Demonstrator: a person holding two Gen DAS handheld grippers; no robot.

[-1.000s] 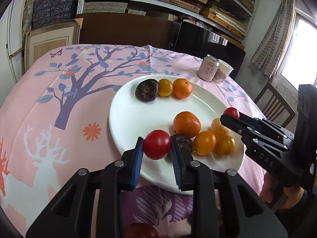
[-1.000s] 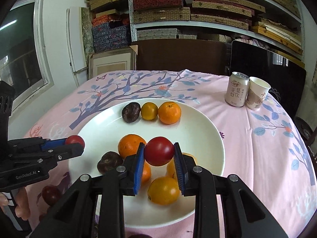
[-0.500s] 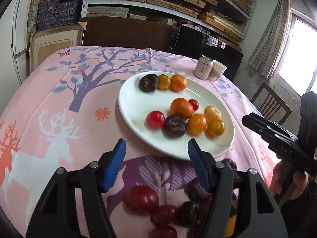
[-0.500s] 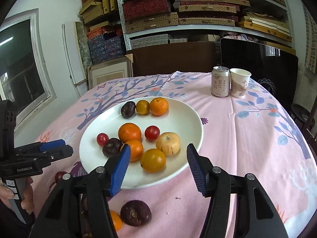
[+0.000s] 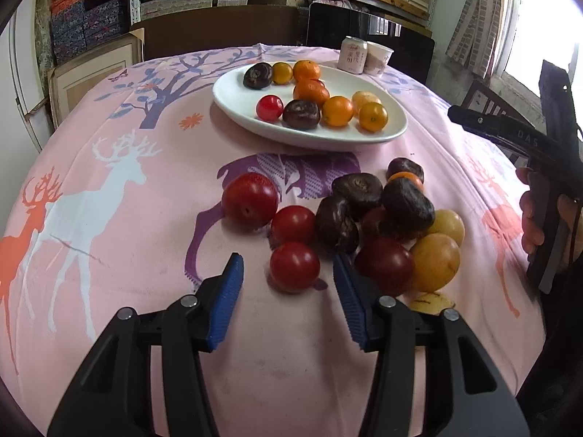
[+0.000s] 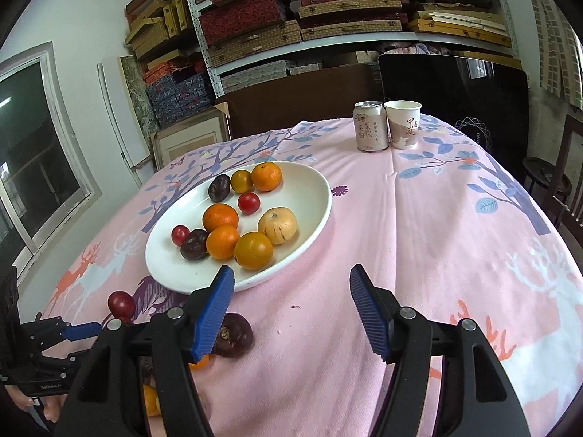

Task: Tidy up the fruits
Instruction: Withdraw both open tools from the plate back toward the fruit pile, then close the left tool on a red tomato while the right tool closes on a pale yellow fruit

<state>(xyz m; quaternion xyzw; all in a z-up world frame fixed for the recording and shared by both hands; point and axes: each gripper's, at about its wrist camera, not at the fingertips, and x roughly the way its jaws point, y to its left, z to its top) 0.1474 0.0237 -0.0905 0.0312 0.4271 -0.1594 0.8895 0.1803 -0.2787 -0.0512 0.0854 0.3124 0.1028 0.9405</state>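
A white plate (image 5: pixel 395 127) (image 6: pixel 313 225) holds several fruits: oranges, dark passion fruits, two red tomatoes and a pale melon-like fruit (image 6: pixel 277 220). A loose pile of red, dark and yellow fruits lies on the cloth near the table's front edge. My left gripper (image 5: pixel 288 276) is open and empty, its blue pads on either side of a red tomato (image 5: pixel 294 266) in that pile. My right gripper (image 6: pixel 289 289) is open and empty over bare cloth right of the plate's near rim, with a dark passion fruit (image 6: pixel 233 335) just left of it.
A drink can (image 6: pixel 371 125) and a paper cup (image 6: pixel 402 123) stand at the table's far side. Shelves with boxes and a dark panel stand behind. A chair (image 5: pixel 484 102) is at the right. The pink tablecloth (image 6: pixel 437 236) is bare to the right of the plate.
Both grippers let go of their red tomatoes on the plate, opened and drew back toward the near edge. The left gripper dropped low over the loose pile.
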